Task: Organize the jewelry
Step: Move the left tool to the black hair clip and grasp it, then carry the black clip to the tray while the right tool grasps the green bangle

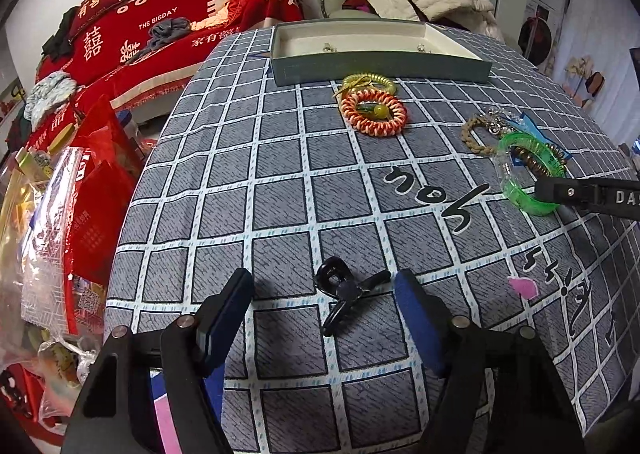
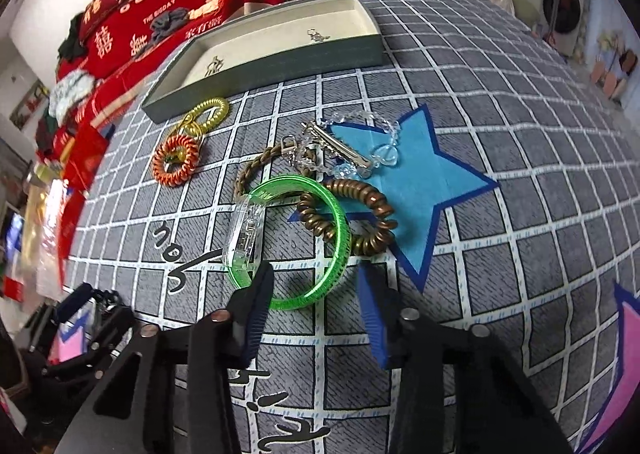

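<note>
A black hair claw clip (image 1: 340, 294) lies on the checked cloth between the fingers of my left gripper (image 1: 324, 290), which is open and clear of it on both sides. A green translucent bangle (image 2: 336, 221) with a clear clasp lies flat, its near rim between the fingers of my right gripper (image 2: 314, 278). The left finger overlaps the rim. The right finger stands just outside it with a small gap. The grey tray box (image 2: 280, 57) with small silver pieces stands at the table's far side.
Orange (image 1: 374, 111) and yellow (image 1: 368, 79) coil hair ties lie before the box (image 1: 380, 65). A brown coil tie (image 2: 360, 213), braided cord (image 2: 248, 173), silver clip (image 2: 340, 145) and clear beads (image 2: 372, 121) crowd a blue star (image 2: 432, 181). Bags pile up off the table's left edge.
</note>
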`<state>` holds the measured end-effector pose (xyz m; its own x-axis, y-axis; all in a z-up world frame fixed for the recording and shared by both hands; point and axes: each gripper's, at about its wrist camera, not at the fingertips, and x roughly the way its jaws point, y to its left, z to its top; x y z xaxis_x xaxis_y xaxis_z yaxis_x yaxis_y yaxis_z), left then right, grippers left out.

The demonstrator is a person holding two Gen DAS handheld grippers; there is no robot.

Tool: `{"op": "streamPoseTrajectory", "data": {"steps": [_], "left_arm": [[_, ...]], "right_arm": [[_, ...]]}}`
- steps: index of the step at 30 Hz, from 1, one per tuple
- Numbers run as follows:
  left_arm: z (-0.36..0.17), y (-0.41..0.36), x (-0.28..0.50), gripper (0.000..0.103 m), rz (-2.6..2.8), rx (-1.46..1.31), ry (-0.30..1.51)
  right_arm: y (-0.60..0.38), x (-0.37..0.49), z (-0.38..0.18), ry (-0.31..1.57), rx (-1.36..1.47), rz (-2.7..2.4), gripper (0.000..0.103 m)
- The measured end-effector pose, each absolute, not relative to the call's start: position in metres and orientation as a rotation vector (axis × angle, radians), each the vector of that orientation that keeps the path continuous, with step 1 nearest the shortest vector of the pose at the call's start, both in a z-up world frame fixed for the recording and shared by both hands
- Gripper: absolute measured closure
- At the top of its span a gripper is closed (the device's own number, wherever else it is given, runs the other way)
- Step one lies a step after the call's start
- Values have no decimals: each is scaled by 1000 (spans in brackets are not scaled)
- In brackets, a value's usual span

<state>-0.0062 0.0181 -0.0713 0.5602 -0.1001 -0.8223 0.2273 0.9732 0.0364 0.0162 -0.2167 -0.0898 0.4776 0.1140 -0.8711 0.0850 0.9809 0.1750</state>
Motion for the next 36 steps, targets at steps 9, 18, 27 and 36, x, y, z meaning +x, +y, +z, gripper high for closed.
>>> {"op": "streamPoseTrajectory", "data": {"steps": [9, 18, 27, 36], "left_arm": [[-68, 16, -10, 43, -239, 131, 964], [-62, 18, -11, 45, -275, 103, 960], [-45, 26, -1, 45, -297, 28, 943], [-20, 23, 10, 45, -314, 11, 894]], "right_arm": [[-221, 12, -90, 1074, 172, 16, 86], [-228, 4, -90, 1067, 199, 48, 95], [-234, -1, -69, 1010, 248, 115, 95], [-242, 11, -48, 963, 290, 140, 95]]}}
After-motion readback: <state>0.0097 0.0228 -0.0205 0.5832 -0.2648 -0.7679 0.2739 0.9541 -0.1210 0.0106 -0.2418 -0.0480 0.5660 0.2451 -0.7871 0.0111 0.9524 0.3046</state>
